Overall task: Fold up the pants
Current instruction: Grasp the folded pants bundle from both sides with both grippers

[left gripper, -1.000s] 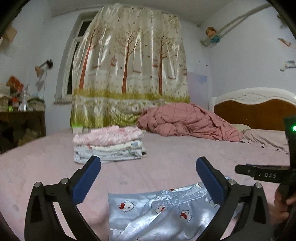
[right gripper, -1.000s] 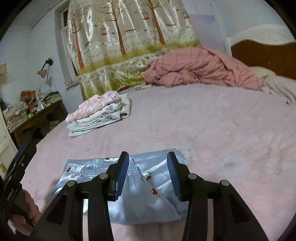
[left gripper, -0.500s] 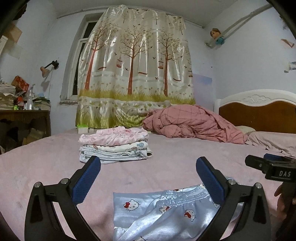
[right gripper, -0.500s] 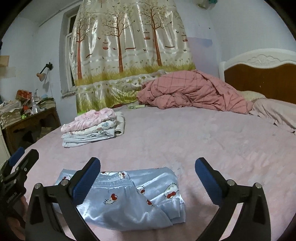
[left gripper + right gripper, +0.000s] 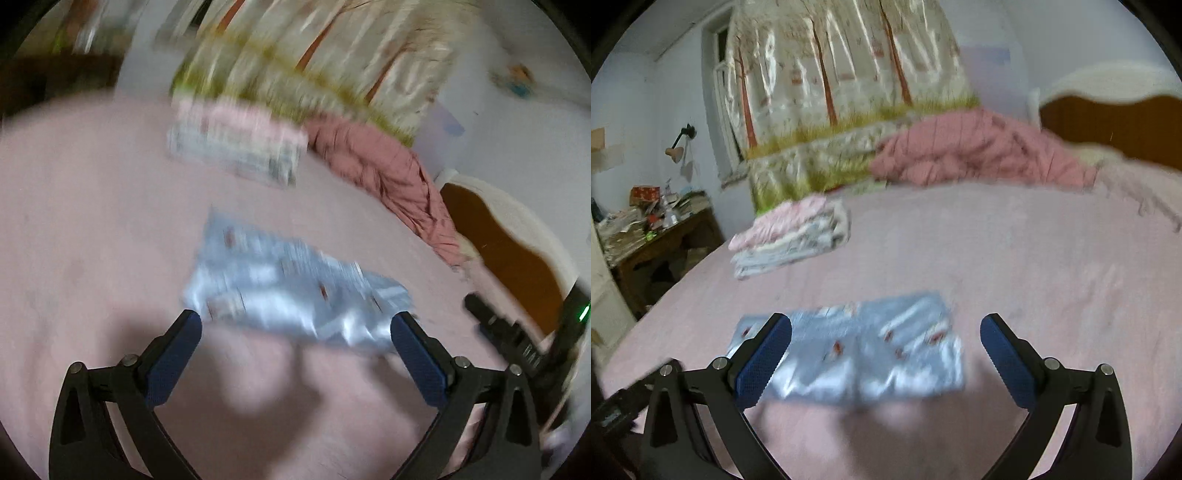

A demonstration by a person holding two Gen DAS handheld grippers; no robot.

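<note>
Left wrist view, blurred: left claw (image 5: 295,326) spread wide, empty. Pants (image 5: 291,291) – pale blue, shiny, cartoon print – lie folded flat on the pink bed (image 5: 92,206), just ahead of the claw tips, nearer than the folded pile (image 5: 236,147). Likely light, limp, slippery; pinch a doubled folded edge, not the face.

Right wrist view: right claw (image 5: 886,334) also wide, holding nothing; pants (image 5: 860,350) between its tips, pile (image 5: 790,236) beyond. Soft bedding, tree-print curtain (image 5: 842,99), cluttered desk (image 5: 657,236) left of pile.

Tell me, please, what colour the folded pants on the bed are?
Shiny light blue pants with small red-and-white motifs, clearest in the right wrist view.
</note>
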